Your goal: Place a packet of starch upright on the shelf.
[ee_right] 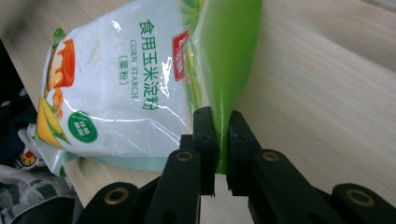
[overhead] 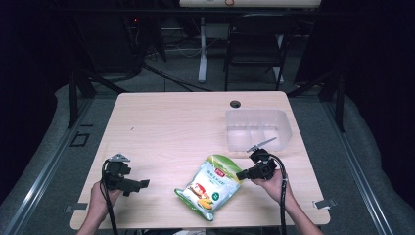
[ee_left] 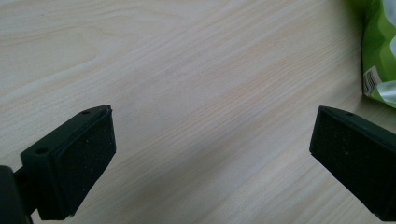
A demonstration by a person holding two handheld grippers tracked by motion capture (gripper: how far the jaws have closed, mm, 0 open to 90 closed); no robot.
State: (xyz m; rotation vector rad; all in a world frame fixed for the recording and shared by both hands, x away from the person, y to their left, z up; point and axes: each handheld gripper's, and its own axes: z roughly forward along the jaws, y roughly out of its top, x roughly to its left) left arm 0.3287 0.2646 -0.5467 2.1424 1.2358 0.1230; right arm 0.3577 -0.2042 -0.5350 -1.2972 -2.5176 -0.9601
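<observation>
The right gripper (ee_right: 222, 135) has its fingers (ee_right: 205, 135) clamped on the green top edge of the corn starch bag (ee_right: 116, 88), which runs away from them with its long axis slanting toward the near edge of the worktop (overhead: 161, 122), its far end probably resting there. The left gripper (ee_left: 212, 154) hovers well off to the bag's left with its fingers (ee_left: 84, 154) wide apart on nothing. The clear plastic tub (overhead: 257, 128) stands just beyond the right hand, so any lift toward it looks short.
</observation>
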